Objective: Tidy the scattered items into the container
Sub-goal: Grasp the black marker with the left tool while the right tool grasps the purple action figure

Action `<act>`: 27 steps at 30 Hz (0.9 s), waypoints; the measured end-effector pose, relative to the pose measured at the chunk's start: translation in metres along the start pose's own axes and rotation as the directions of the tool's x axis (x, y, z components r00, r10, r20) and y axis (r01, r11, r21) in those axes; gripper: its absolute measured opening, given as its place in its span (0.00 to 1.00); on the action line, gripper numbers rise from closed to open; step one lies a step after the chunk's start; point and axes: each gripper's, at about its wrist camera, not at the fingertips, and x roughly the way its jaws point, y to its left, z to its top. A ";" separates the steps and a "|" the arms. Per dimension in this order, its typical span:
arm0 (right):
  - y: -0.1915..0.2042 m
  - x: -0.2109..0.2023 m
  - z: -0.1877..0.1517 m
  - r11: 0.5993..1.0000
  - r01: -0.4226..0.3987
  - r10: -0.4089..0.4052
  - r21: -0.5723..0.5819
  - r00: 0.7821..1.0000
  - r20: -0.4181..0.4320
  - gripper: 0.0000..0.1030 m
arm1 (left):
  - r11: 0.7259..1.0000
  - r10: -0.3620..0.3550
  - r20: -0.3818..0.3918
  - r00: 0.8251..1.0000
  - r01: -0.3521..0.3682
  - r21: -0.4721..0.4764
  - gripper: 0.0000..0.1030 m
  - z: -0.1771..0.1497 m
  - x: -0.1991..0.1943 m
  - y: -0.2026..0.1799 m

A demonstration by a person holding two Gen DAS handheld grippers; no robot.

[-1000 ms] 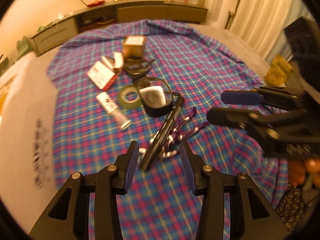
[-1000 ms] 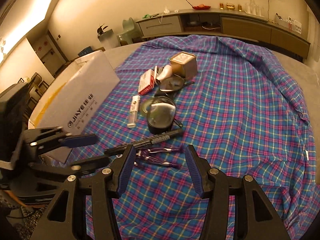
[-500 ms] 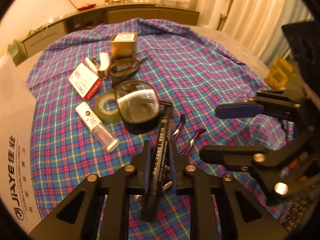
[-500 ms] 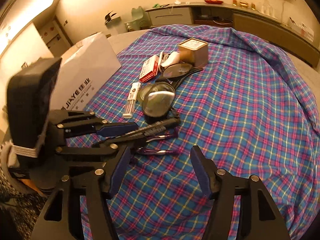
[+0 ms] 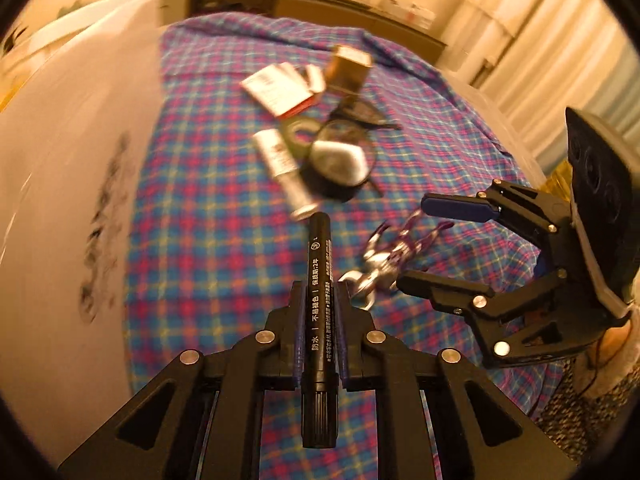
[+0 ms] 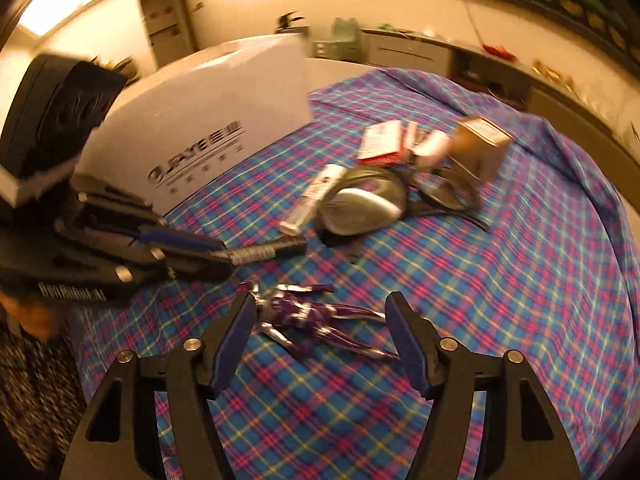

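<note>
My left gripper [image 5: 318, 300] is shut on a black marker [image 5: 319, 280] and holds it above the plaid cloth; it also shows in the right wrist view [image 6: 224, 256] with the marker [image 6: 268, 251]. My right gripper [image 6: 320, 320] is open, its fingers on either side of a purple and silver toy figure [image 6: 304, 314] lying on the cloth; the figure shows in the left wrist view [image 5: 384, 264] beside the right gripper [image 5: 436, 248]. The white cardboard box [image 6: 208, 128] stands at the left [image 5: 60, 160].
Further back on the plaid cloth [image 6: 500, 300] lie a magnifier [image 6: 360, 204], glasses [image 6: 444, 194], a small tube [image 6: 316, 196], a red and white packet [image 6: 380, 142], a green tape roll [image 5: 298, 136] and a brown tin [image 6: 482, 146]. Low cabinets line the far wall.
My left gripper has lifted the marker off the cloth and swung left toward the white box. My right gripper has moved down and now straddles the toy figure, still open.
</note>
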 end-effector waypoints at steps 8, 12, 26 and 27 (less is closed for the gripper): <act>0.004 0.012 -0.001 0.998 0.061 -0.064 -0.029 0.992 -0.110 0.57 | 0.999 0.036 0.005 0.999 -0.036 -0.010 0.13 -0.013 0.000 0.003; -0.007 0.006 0.005 0.993 0.055 -0.040 0.102 0.989 -0.139 0.32 | 0.999 0.045 0.025 0.999 -0.045 -0.011 0.13 -0.011 -0.002 0.005; 0.003 0.015 0.006 0.995 0.085 -0.091 -0.054 0.989 -0.113 0.50 | 0.998 0.059 0.042 0.997 -0.058 -0.008 0.13 -0.010 0.005 0.005; 0.001 0.014 0.006 0.994 0.100 -0.104 -0.043 0.987 -0.120 0.48 | 0.998 0.061 0.045 0.997 -0.060 -0.010 0.13 -0.010 0.005 0.006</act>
